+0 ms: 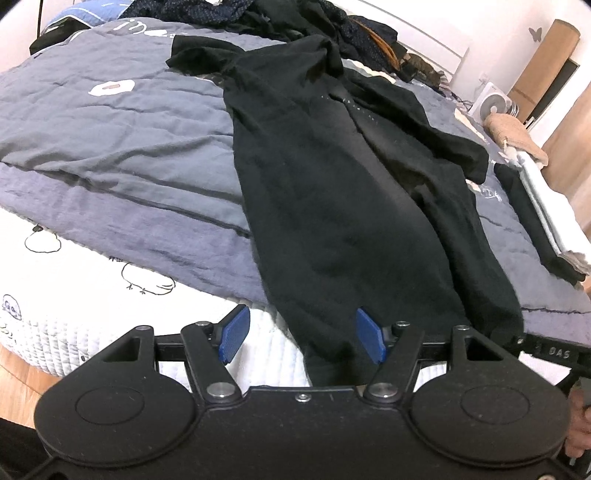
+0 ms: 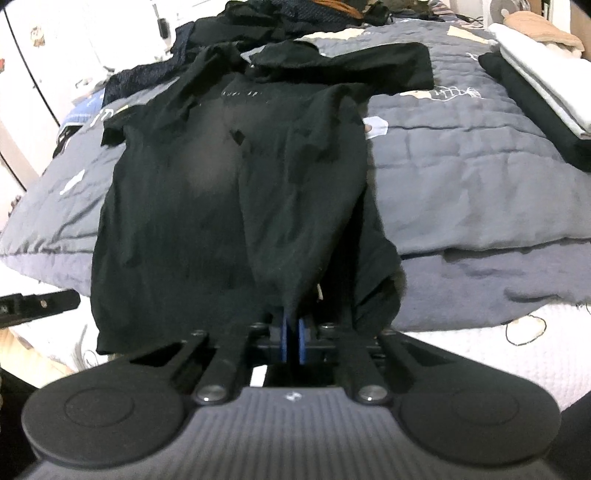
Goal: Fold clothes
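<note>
a black t-shirt (image 1: 325, 192) lies long-ways on a grey quilt (image 1: 110, 147) on the bed, with its bottom edge hanging over the near side. across its chest runs a line of tiny pale letters (image 1: 347, 101), too small to read. on a black bar at the right edge of the left wrist view are the letters "oas" (image 1: 558, 352) (the start may be cut off).

the left gripper (image 1: 303, 338) hangs just above the shirt's bottom edge with its blue pads (image 1: 236, 334) spread wide apart. nothing is pinched there.

the right gripper (image 2: 291, 341) has its blue pads squeezed together on a bunched bit of the shirt's bottom edge, and the cloth pulls up into a point there.

only the left view shows a small white fan (image 1: 493, 103) and a butterfly shape (image 1: 534, 34) on the wall. only the right view shows a white door (image 2: 55, 48) at the left. both show a pile of dark clothes (image 1: 295, 18) at the far end of the bed and a stack of folded clothes (image 1: 546, 206) on the right.
</note>
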